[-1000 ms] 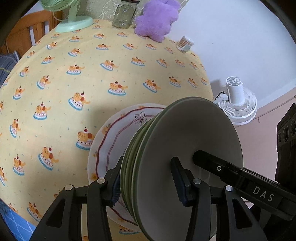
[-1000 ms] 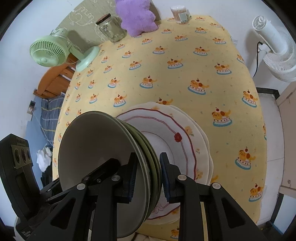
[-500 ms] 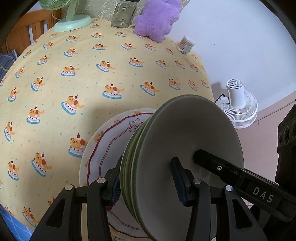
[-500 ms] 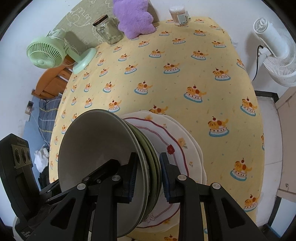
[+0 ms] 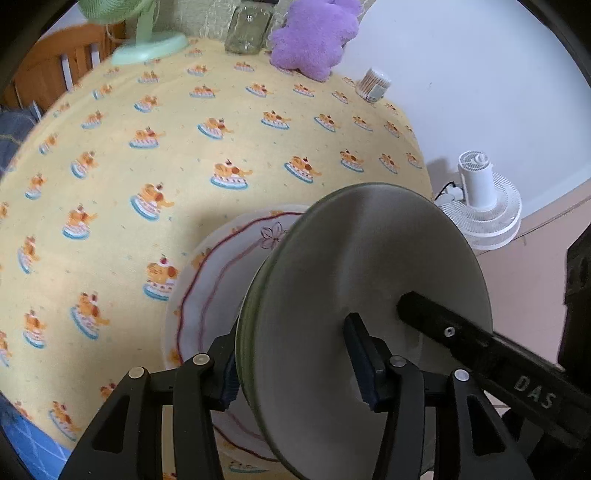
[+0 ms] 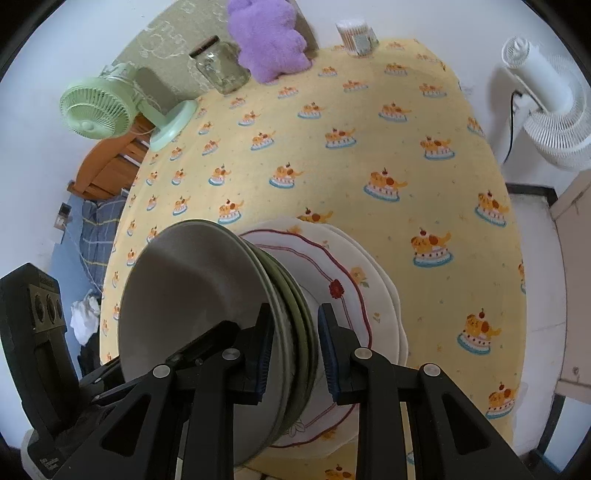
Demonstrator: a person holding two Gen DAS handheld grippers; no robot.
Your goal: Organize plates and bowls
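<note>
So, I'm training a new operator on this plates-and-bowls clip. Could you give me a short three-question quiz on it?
1. True or false: both grippers, left and right, straddle the rim of the green bowls.
2. What lies on the tablecloth under the bowls? A) white plates B) a tray C) a pan
3. Fill in: the purple plush sits between the toothpick jar and the glass ____.

Key: 1 true; 2 A, white plates; 3 jar.

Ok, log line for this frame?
stage: carrying | left gripper: shut on bowls | right gripper: shut on bowls | plates: stacked on table, below bowls | placed: not yet
</note>
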